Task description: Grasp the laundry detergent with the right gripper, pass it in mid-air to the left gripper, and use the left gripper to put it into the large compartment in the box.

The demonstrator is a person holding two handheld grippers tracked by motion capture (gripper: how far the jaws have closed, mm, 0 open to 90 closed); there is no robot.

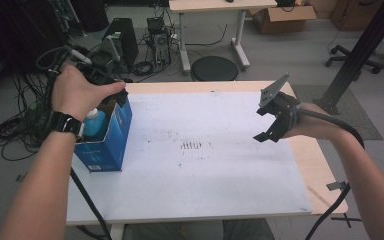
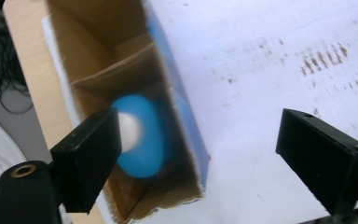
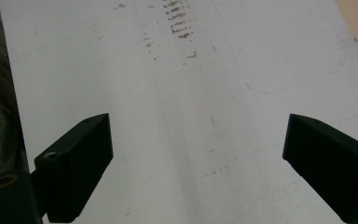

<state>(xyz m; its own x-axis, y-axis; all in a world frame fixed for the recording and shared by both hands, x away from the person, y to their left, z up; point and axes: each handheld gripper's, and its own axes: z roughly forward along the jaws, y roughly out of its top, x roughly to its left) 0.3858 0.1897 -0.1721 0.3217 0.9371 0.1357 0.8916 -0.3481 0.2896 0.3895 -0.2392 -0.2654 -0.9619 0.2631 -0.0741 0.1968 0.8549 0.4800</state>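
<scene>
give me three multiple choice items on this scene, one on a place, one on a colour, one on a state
1. Where does the open box stand?
A. at the table's left edge
B. at the table's centre
C. on the floor

2. What colour is the bottle inside the box?
A. red
B. blue with a white cap
C. green

3. How do the right gripper's jaws stand?
A. shut on the bottle
B. shut on nothing
C. open over the white sheet

Answers: 1 A, the high view shows it on the sheet's left side; 2 B, the left gripper view looks down on it; 3 C, the right gripper view shows the jaws wide apart.
</scene>
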